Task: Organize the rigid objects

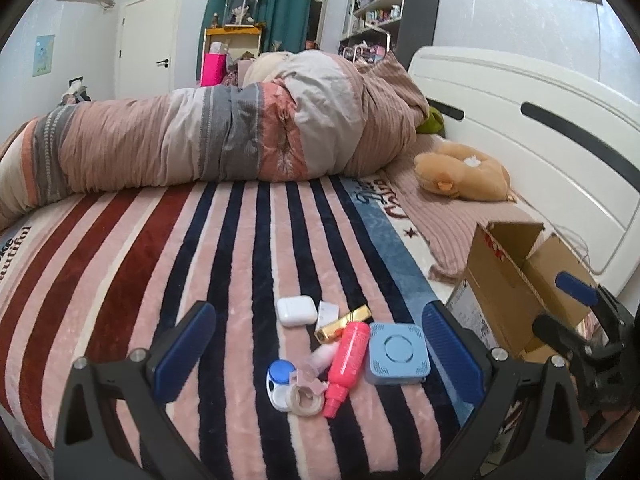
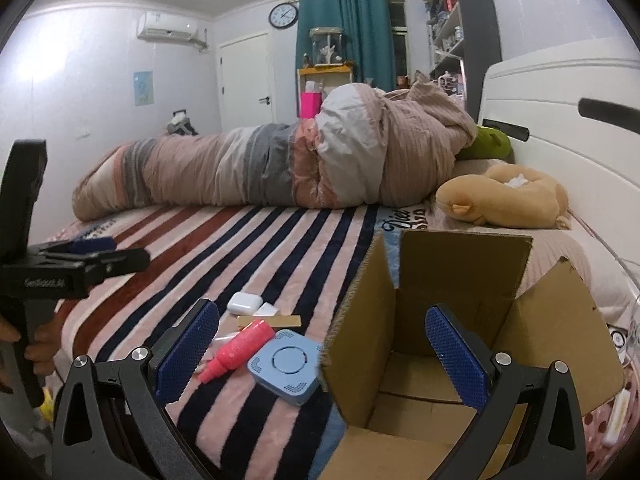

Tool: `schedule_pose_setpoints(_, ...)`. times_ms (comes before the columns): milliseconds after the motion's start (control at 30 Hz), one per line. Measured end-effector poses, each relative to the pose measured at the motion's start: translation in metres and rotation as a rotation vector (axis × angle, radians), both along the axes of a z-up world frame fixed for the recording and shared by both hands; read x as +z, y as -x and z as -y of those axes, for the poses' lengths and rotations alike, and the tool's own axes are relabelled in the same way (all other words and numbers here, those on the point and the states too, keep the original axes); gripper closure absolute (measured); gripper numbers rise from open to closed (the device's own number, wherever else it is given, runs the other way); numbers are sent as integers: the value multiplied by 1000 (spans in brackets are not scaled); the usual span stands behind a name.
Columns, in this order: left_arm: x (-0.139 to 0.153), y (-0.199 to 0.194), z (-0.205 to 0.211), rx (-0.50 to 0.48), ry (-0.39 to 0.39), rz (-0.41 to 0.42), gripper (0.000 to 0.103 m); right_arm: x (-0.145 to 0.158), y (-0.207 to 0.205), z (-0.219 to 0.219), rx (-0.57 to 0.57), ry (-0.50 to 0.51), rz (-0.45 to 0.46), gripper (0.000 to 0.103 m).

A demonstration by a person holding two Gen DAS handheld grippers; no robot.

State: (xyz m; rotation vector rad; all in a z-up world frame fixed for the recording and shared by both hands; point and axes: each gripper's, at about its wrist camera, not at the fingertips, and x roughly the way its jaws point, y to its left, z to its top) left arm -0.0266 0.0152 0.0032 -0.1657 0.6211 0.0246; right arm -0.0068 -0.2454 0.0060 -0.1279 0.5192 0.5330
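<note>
Left gripper [image 1: 320, 344]: fingers released, empty, poised above the clutter to frame a pick | Items: pink bottle [image 1: 346, 360], blue square device [image 1: 398, 354], white earbud case [image 1: 296, 311] bunched on the bed [image 1: 160, 260] | Right gripper [image 2: 322, 346]: fingers released, empty, over the cardboard box [image 2: 460, 280], open beside them for drop-off.

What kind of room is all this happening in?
Almost certainly a bedroom in someone's home. The work surface is a bed with a striped blanket and a rolled duvet, against a white headboard, with a plush toy lying near it.
</note>
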Motion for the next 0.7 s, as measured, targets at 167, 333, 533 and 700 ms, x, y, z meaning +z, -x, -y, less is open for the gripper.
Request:
schedule_pose_setpoints(167,1,-10,-19,-14,-38,25,0,7,5,-21,32,34,-2,0)
schedule_pose_setpoints(333,-4,-33,-43,-48,-53,-1,0,11,12,-58,85,32,-15,0)
schedule_pose_setpoints(533,-30,-45,-66,-77,22,-25,1,-35,0,-106,77,69,-157,14)
schedule_pose_setpoints(700,-61,-52,-77,-120,102,-66,1,-93,-30,-118,-55,157,-294,19)
